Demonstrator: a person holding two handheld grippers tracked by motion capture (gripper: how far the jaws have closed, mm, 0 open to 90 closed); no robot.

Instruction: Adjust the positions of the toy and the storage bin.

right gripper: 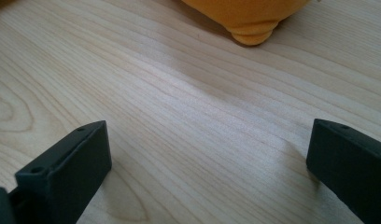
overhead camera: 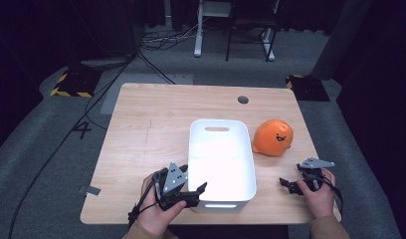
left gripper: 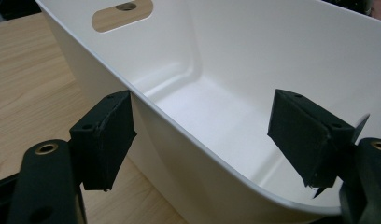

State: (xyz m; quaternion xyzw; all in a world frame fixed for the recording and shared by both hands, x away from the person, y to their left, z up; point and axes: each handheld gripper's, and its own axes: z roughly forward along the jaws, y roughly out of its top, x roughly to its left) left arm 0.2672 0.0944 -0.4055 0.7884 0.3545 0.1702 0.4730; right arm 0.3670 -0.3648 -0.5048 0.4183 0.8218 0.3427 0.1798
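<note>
Your white bin (overhead camera: pixel 221 164) sits mid-desk (overhead camera: pixel 141 129) with nothing in it, a handle slot (left gripper: pixel 123 14) cut in its far wall. An orange plush toy (overhead camera: pixel 273 138) lies just beside the bin's right side. Your left gripper (left gripper: pixel 202 140) is spread wide, straddling the bin's near-left rim, one jaw outside and one inside. Your right gripper (right gripper: pixel 207 168) hovers low over bare wood, jaws wide apart, with the toy near, just ahead of it.

A light wooden desk (overhead camera: pixel 151 124) carries a white plastic bin (overhead camera: pixel 221 164) at its middle and an orange smiling plush toy (overhead camera: pixel 273 138) just beside it.
</note>
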